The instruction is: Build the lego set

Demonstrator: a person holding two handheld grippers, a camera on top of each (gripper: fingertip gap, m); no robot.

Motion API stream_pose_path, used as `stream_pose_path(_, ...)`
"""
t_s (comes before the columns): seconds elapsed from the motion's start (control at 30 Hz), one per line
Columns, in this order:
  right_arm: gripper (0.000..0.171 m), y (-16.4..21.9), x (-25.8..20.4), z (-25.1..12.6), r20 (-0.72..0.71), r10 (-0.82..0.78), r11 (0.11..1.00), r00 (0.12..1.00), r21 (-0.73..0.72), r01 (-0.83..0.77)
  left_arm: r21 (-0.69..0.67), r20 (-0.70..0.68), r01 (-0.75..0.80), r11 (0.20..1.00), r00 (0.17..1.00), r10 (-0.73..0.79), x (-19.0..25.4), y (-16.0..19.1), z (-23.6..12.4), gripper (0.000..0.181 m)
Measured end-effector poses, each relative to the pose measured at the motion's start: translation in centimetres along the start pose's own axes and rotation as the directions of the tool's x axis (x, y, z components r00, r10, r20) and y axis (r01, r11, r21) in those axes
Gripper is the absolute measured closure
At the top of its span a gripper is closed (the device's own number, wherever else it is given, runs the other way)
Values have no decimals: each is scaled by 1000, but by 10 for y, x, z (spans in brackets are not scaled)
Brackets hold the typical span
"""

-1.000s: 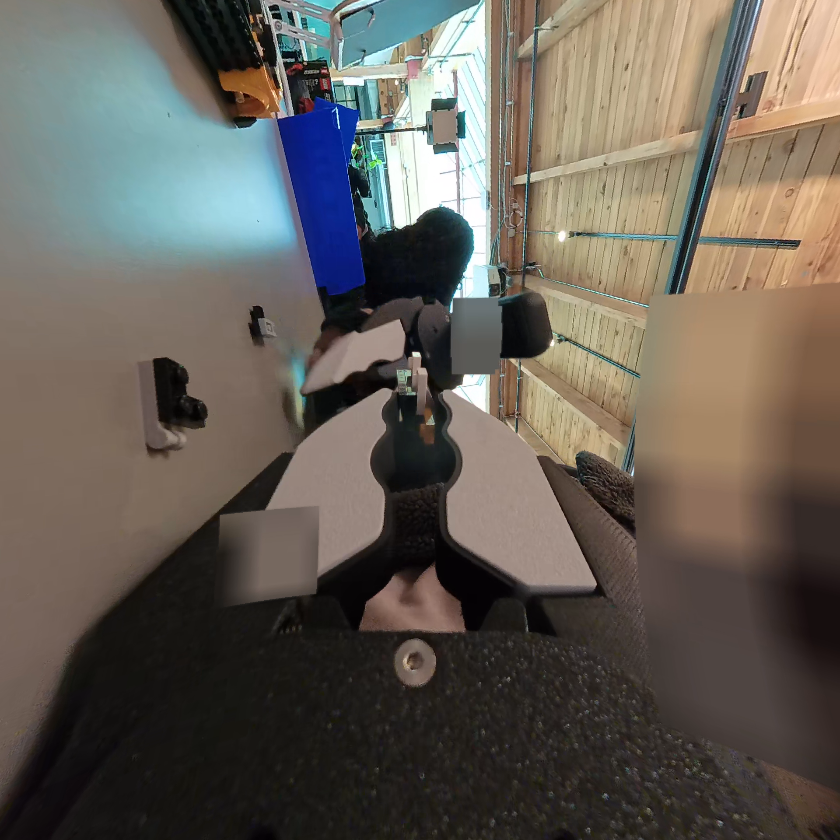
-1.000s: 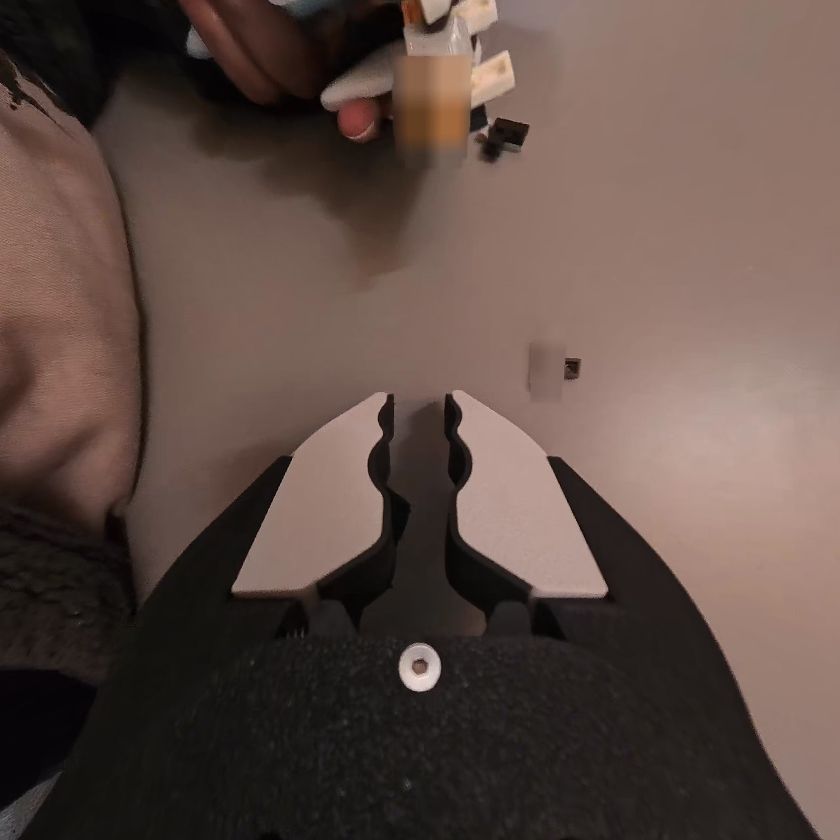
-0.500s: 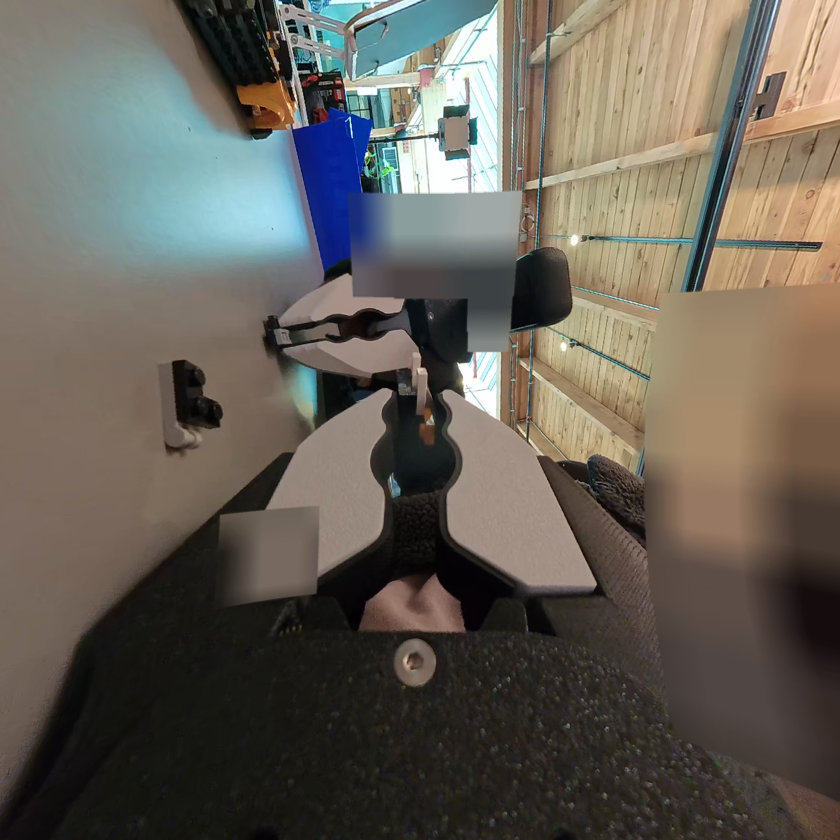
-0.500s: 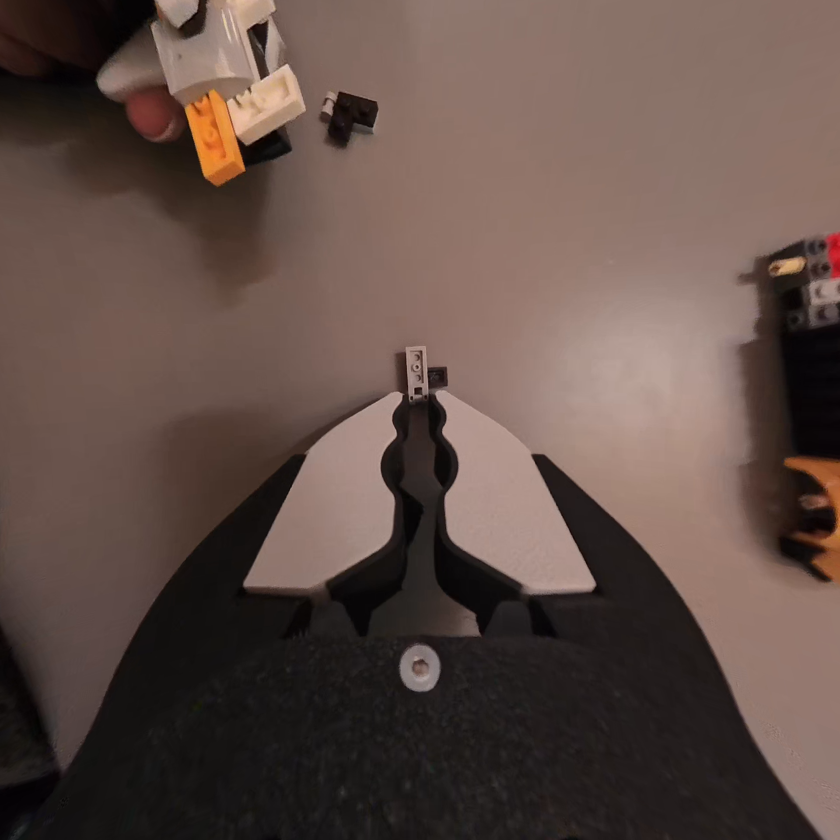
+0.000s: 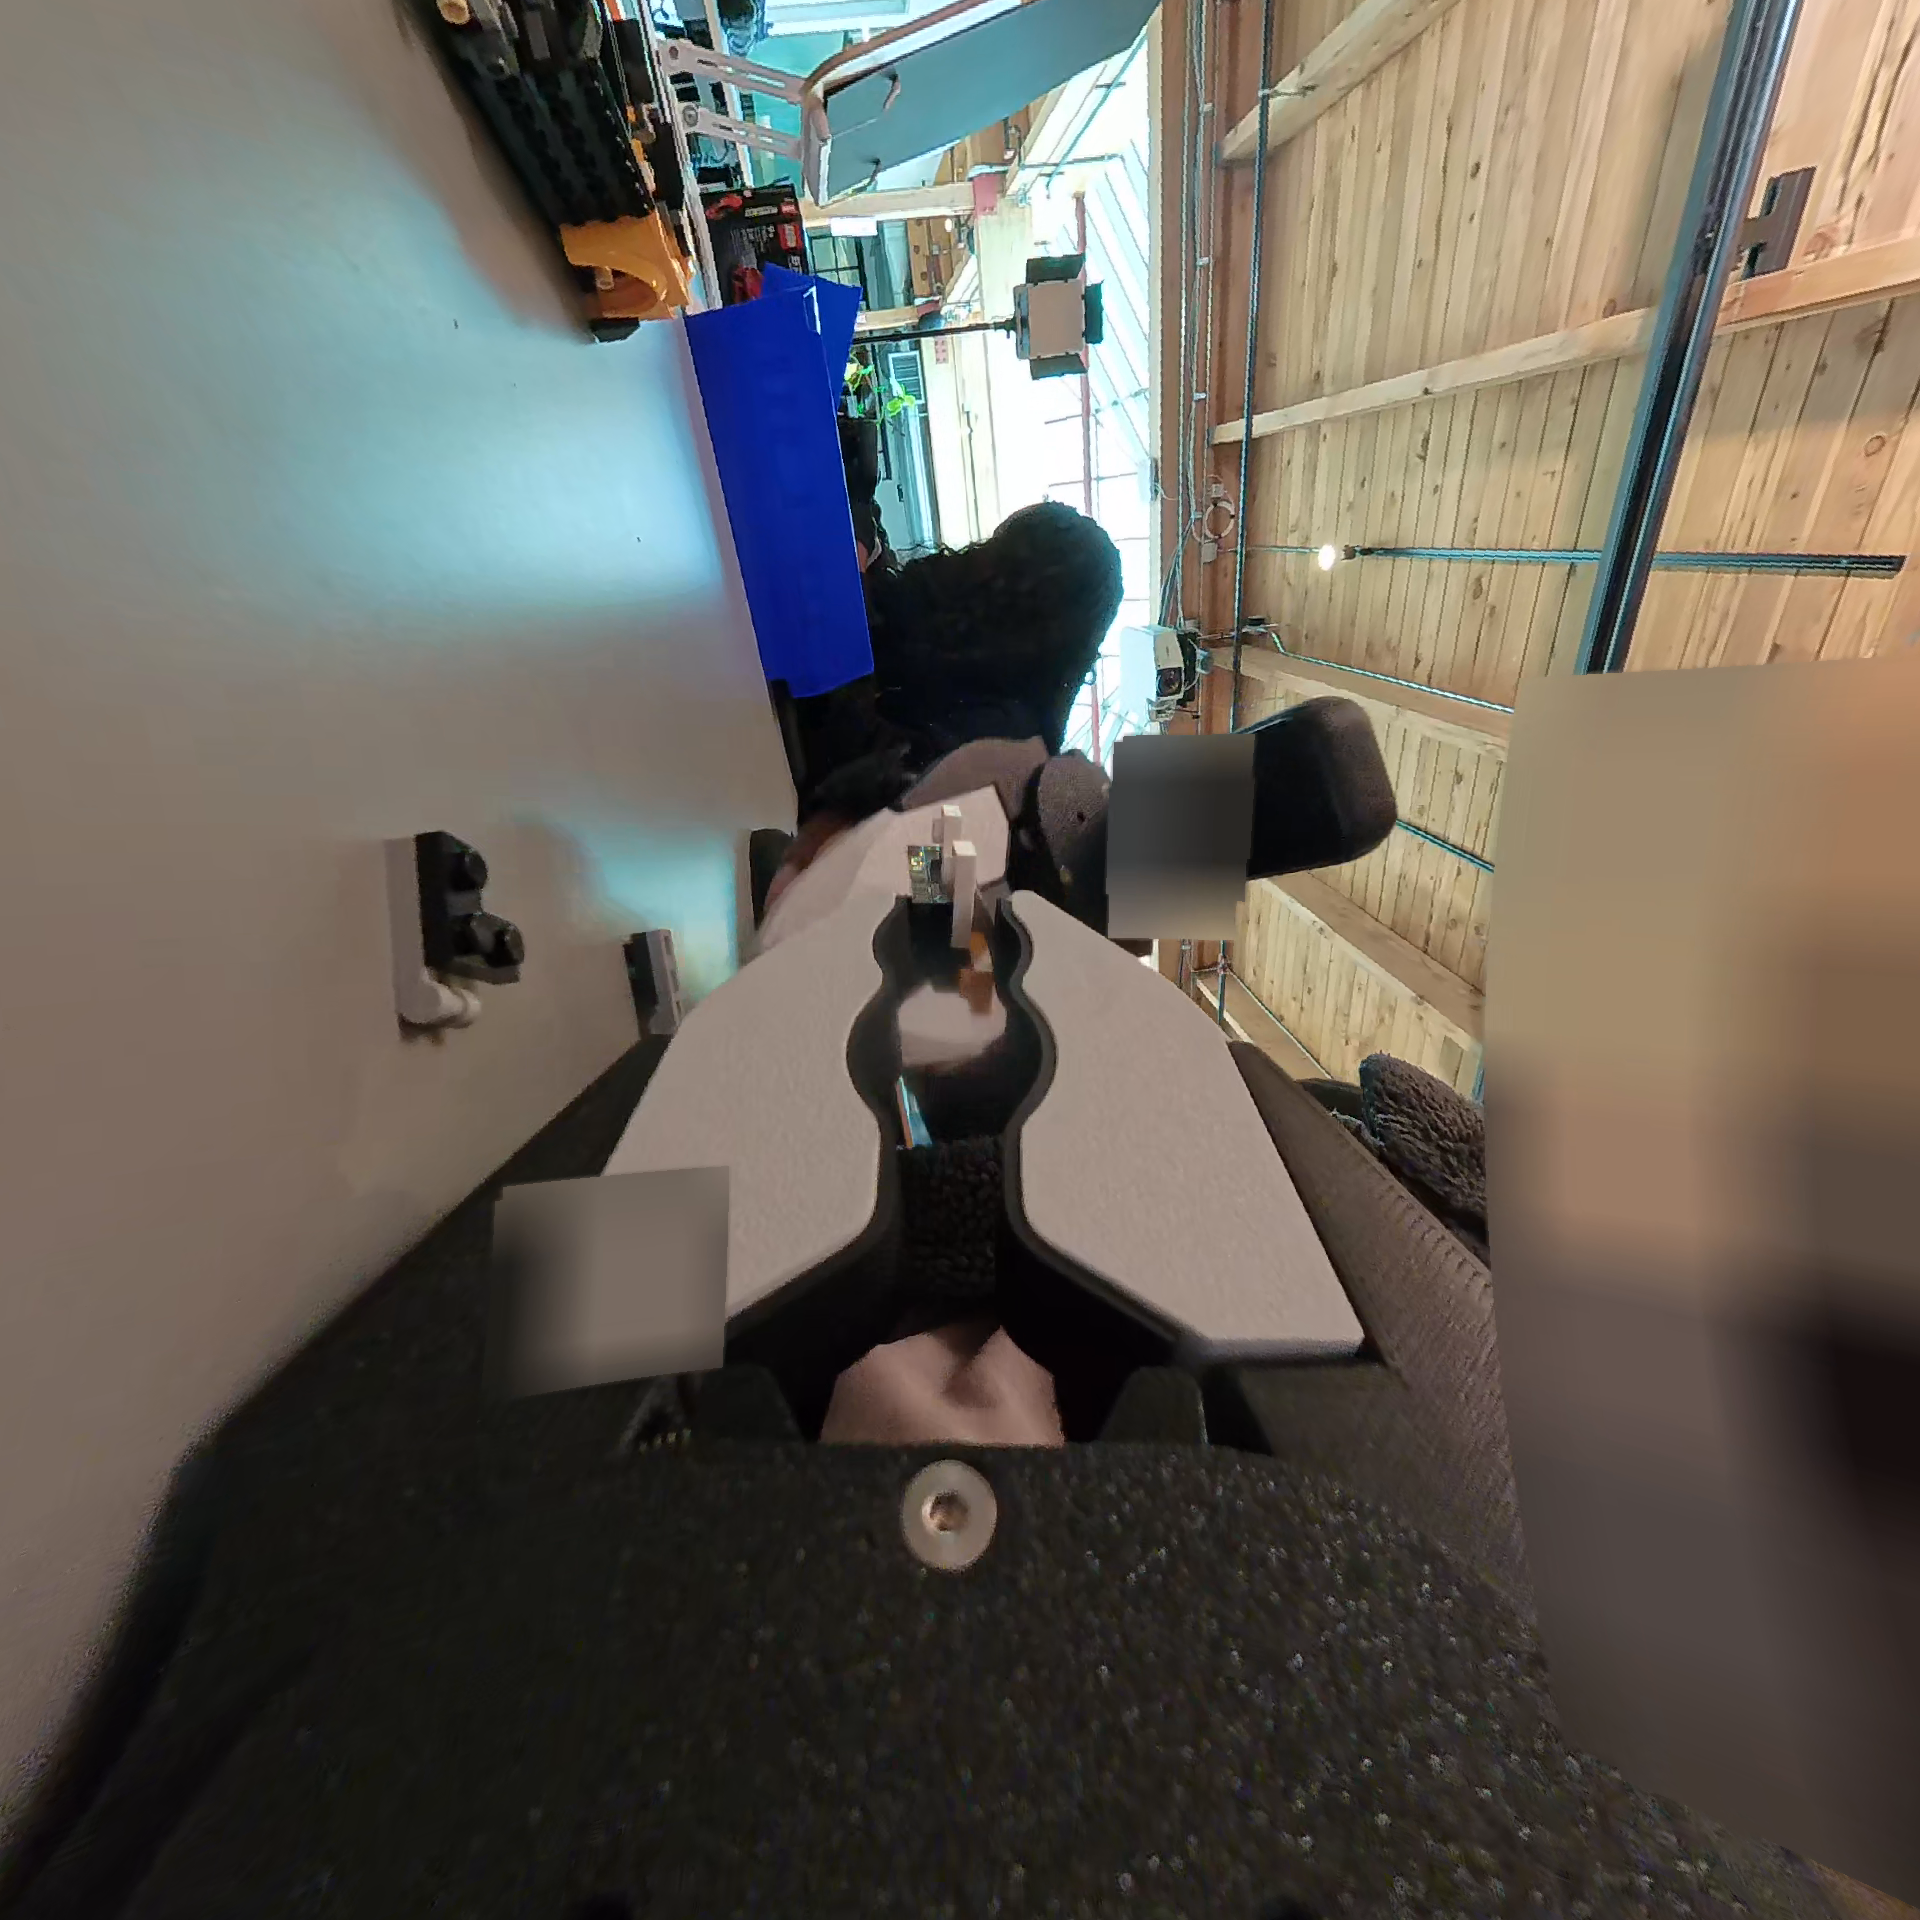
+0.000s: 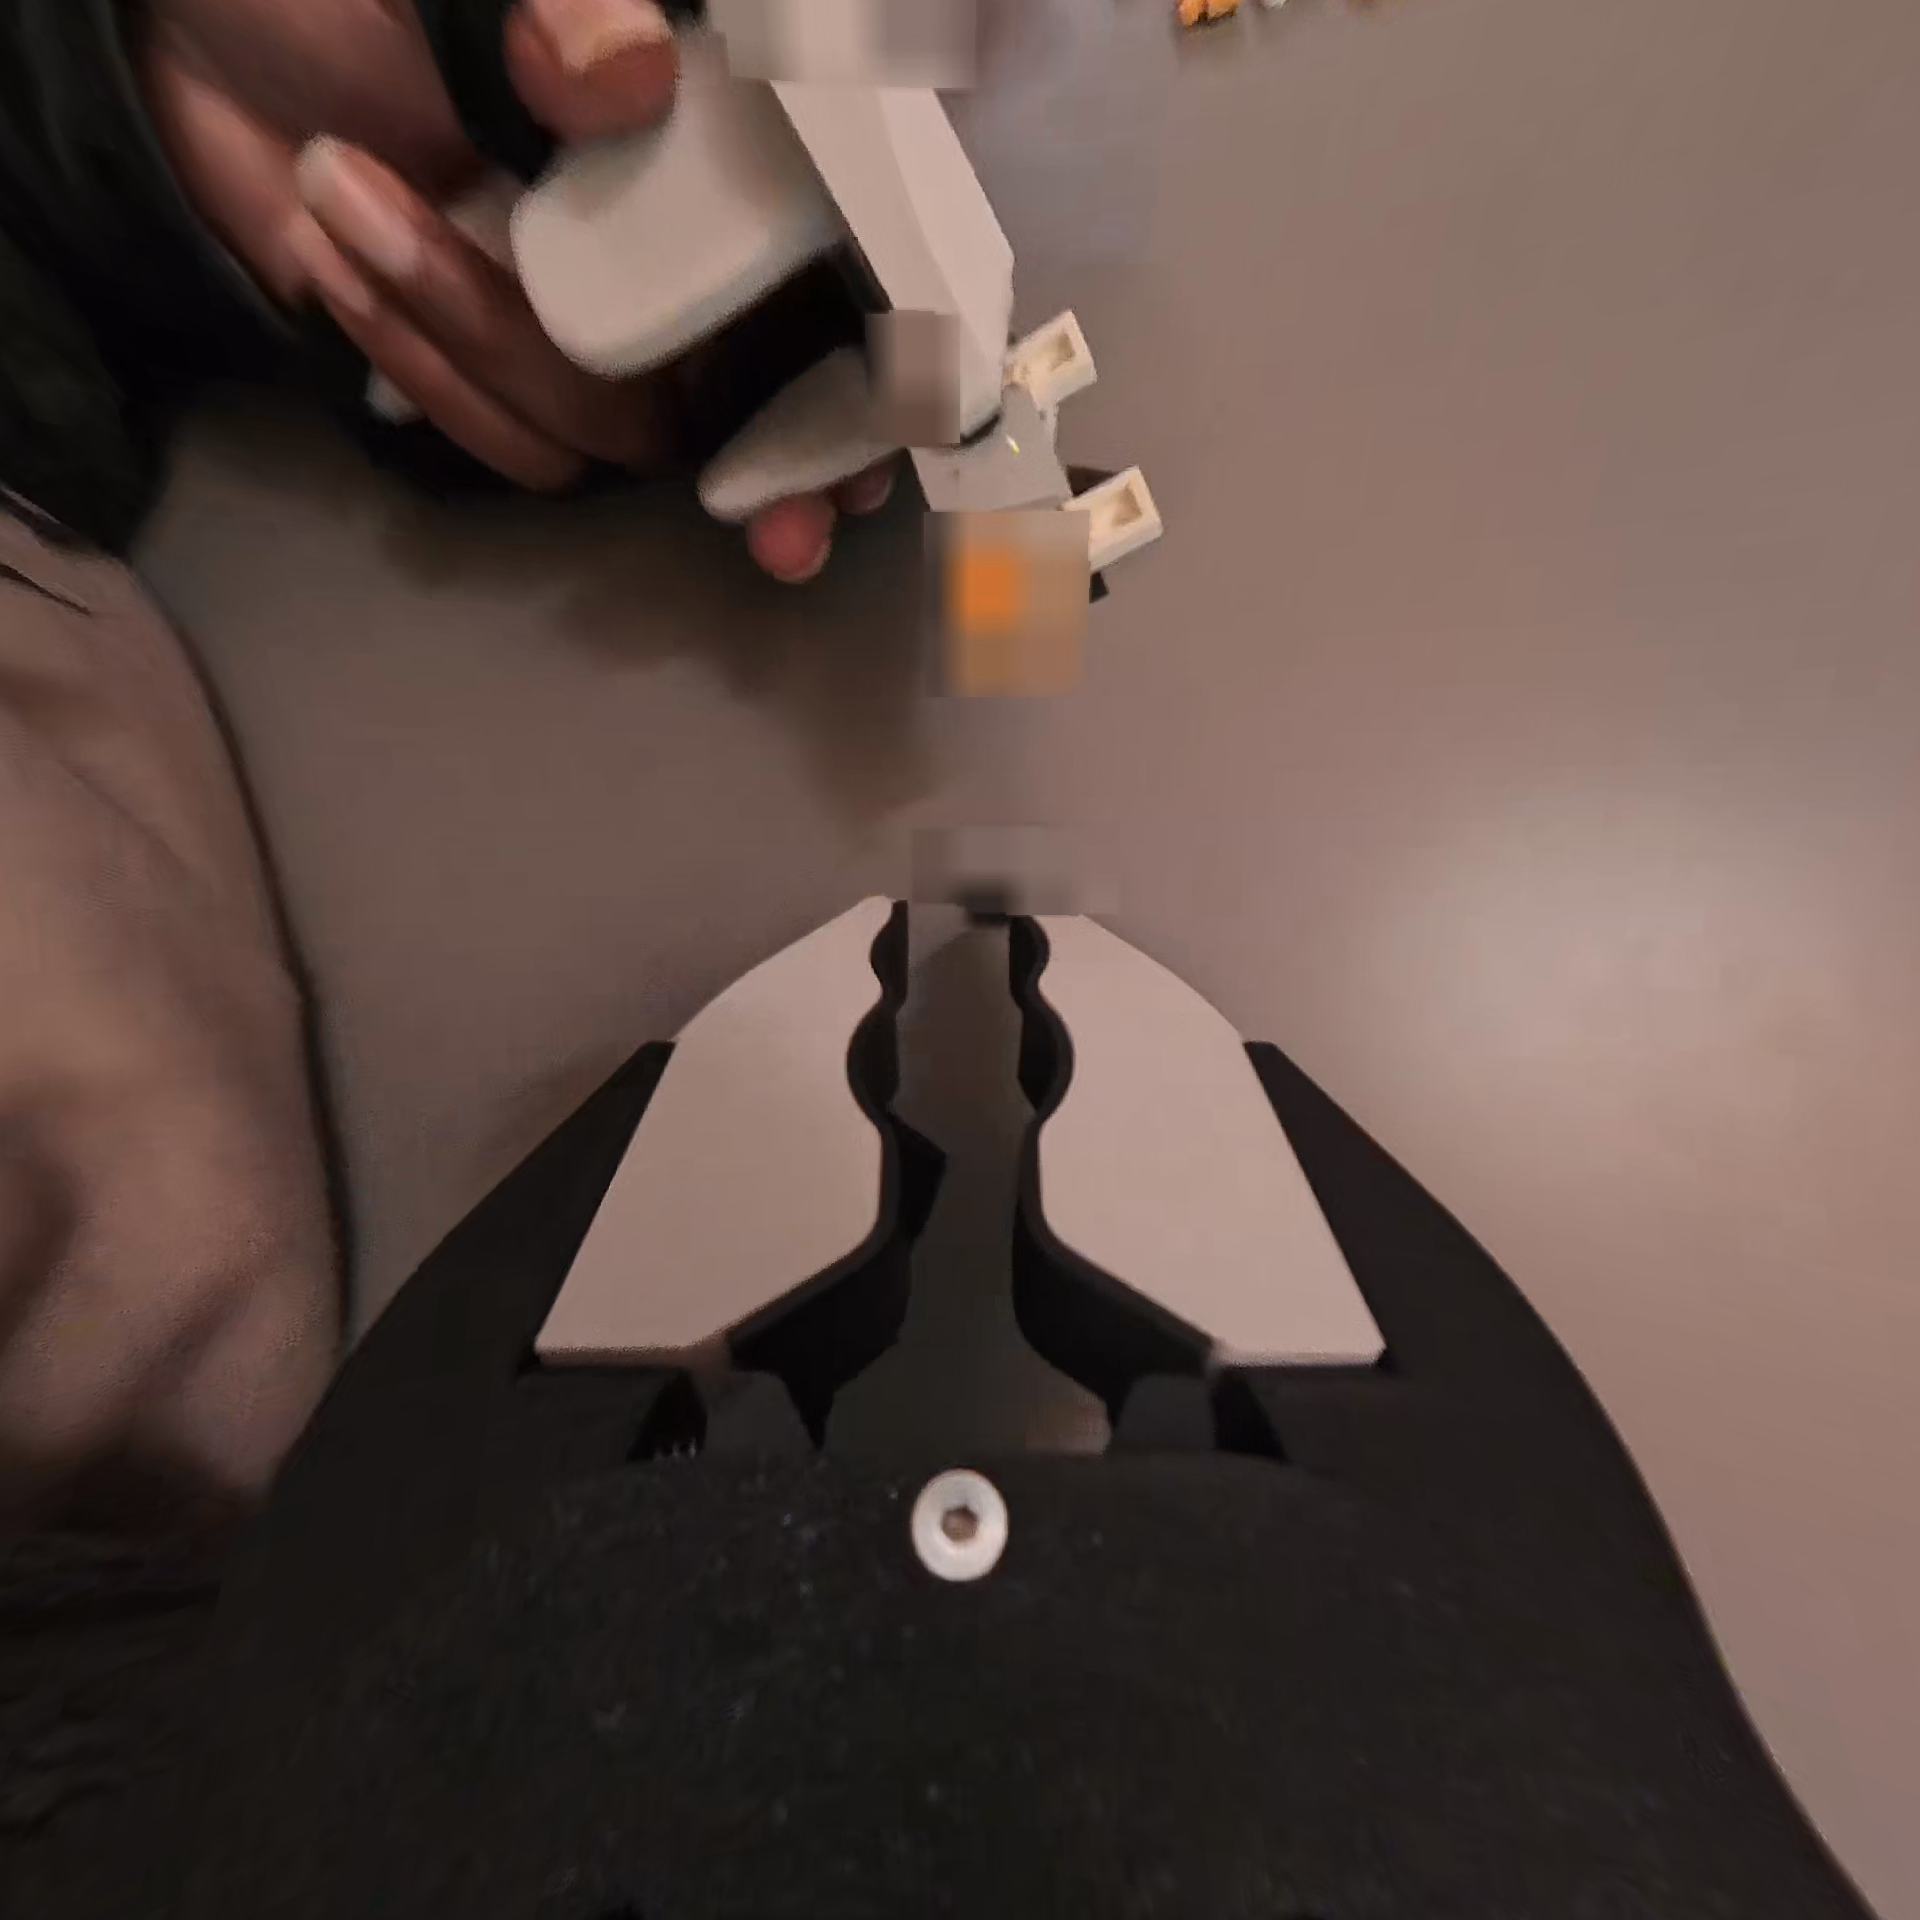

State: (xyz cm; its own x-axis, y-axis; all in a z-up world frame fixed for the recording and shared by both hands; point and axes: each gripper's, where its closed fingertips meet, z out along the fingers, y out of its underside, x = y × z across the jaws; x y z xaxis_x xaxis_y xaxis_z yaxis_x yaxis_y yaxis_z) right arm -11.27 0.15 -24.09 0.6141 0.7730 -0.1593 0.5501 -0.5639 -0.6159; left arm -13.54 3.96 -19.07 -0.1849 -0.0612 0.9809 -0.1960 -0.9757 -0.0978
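Observation:
My left gripper (image 5: 951, 904) is shut on a small lego assembly (image 5: 951, 868) of white, clear and orange bricks, held above the grey table (image 5: 260, 623). The right wrist view shows that assembly (image 6: 1039, 416) near the top. My right gripper (image 6: 958, 916) hangs over the table with its jaws a narrow gap apart. A small grey-and-black piece (image 6: 987, 896) lies right at its tips, partly under a blurred patch. That piece (image 5: 652, 977) rests on the table in the left wrist view. A black-and-white piece (image 5: 452, 930) lies beside it.
A black and orange lego model (image 5: 613, 229) stands at the table's far end, beside a blue board (image 5: 779, 499). A person's hand (image 6: 436, 312) holds the left gripper. A person sits beyond the table (image 5: 997, 623). My hands' fingertips stand some 7 cm from each other.
My right gripper's jaws have widened from nearly shut around the small grey piece. That piece has moved closer to the black-and-white one. The left gripper and its assembly now sit nearer the right gripper.

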Motion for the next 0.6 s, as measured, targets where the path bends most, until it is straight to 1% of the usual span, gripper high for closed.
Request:
stream_pose_path(0.03, 150, 2, 5, 2, -8, -29, 999, 1000, -38, 29, 1, 3, -3, 1000, 1000, 3, 0, 0, 0, 168)
stream_pose_path(0.1, 145, 3, 4, 9, 11, -44, 995, 999, -86, 44, 4, 14, -12, 1000, 1000, 12, -1, -1, -1, 167)
stream_pose_path(0.17, 140, 6, 4, 18, -2, -40, 992, 999, -122, 39, 7, 32, -25, 1000, 999, 25, -2, -2, -2, 167)
stream_pose_path(0.27, 145, 2, 7, 23, -28, -23, 995, 999, -98, 21, 4, 62, -38, 999, 997, 37, -5, -3, -3, 167)
stream_pose_path(0.3, 151, 2, 8, 23, -43, -43, 995, 998, -94, 39, 5, 66, -37, 999, 997, 36, -6, -3, -4, 167)
stream_pose_path(0.4, 151, 5, 9, 22, -62, -130, 987, 990, -107, 123, 12, 71, -24, 1000, 997, 23, -7, -4, -5, 167)
stream_pose_path(0.5, 140, 6, 6, 18, -30, -200, 973, 979, -121, 195, 8, 73, -28, 1000, 997, 27, -7, -3, -4, 167)
stream_pose_path(0.6, 139, 4, 7, 11, 21, -326, 937, 945, -127, 326, 7, 73, -28, 1000, 997, 28, -7, -3, -4, 168)
